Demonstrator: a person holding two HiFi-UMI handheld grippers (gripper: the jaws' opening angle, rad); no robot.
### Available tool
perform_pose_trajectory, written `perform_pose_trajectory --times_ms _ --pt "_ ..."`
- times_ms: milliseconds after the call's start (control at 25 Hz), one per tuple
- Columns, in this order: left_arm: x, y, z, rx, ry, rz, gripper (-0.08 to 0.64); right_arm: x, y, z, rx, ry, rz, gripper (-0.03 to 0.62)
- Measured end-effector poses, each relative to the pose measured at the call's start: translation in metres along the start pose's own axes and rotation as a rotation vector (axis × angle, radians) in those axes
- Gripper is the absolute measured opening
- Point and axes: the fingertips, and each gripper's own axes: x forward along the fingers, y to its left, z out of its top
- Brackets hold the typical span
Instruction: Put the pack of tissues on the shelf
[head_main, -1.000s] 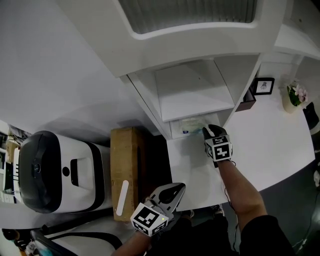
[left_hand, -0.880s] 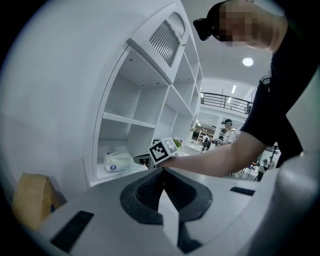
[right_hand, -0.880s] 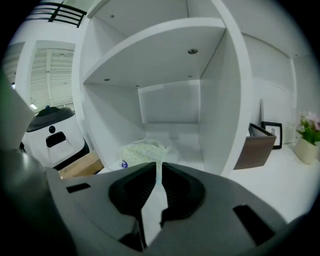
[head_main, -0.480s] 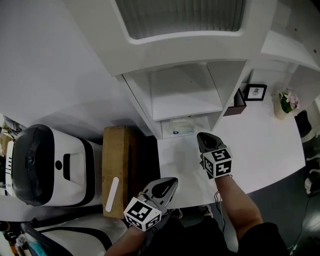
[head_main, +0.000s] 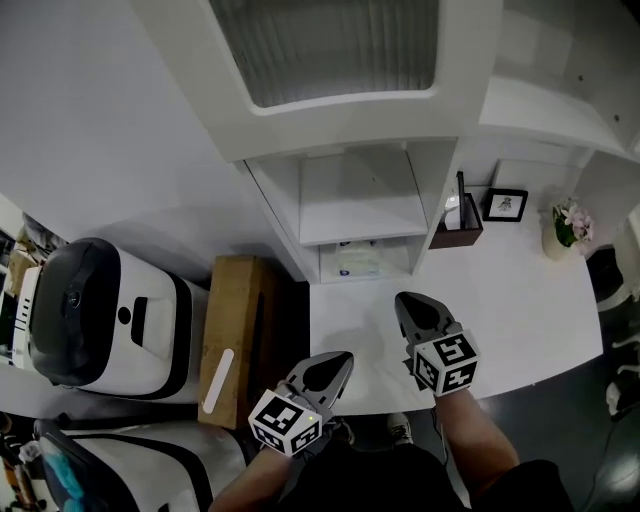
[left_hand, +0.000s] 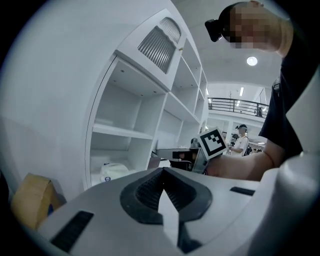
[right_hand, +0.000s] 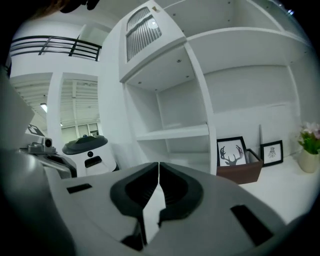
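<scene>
Tissue pack (head_main: 360, 262) lies in lowest shelf (head_main: 362, 212) compartment, far side of desk (head_main: 500, 290); label unreadable. L gripper (head_main: 335, 362) & R gripper (head_main: 408, 302) near desk's near edge, well apart from pack, both w/ jaws pressed together, empty.

Your shelf (head_main: 355, 215) is smooth white board, matt with a faint sheen; the desk top (head_main: 510, 300) has the same finish. The pack of tissues (head_main: 360, 262): thin pale film wrap, looks plastic, slightly shiny. Your 2 tools, left gripper (head_main: 338, 364) and right gripper (head_main: 412, 305): matt grey plastic shells, black ribbed pads (left_hand: 150, 192), likely rubber. The box (head_main: 232, 335): plain brown cardboard, matt. The machine (head_main: 100, 325): glossy white and black plastic.
</scene>
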Motion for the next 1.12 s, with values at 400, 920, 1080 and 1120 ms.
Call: perform_pose_trajectory --times_ms 400,920,1080,1120 --pt "0.001 -0.032 0.006 -0.019 -0.048 0.081 0.005 -0.060 0.018 0.016 -0.035 -0.030 0.118 0.008" --pt "-0.017 -0.087 -0.011 -0.053 -0.115 0.233 0.004 -0.119 0.027 -0.007 -0.044 0.023 0.271 0.008" --pt "-0.037 -0.093 -0.015 -0.064 -0.124 0.272 0.005 -0.127 0.039 -0.011 -0.042 0.033 0.300 0.008" --pt "-0.042 -0.094 -0.016 -0.066 -0.126 0.279 0.005 -0.128 0.042 -0.012 -0.039 0.035 0.302 0.008"
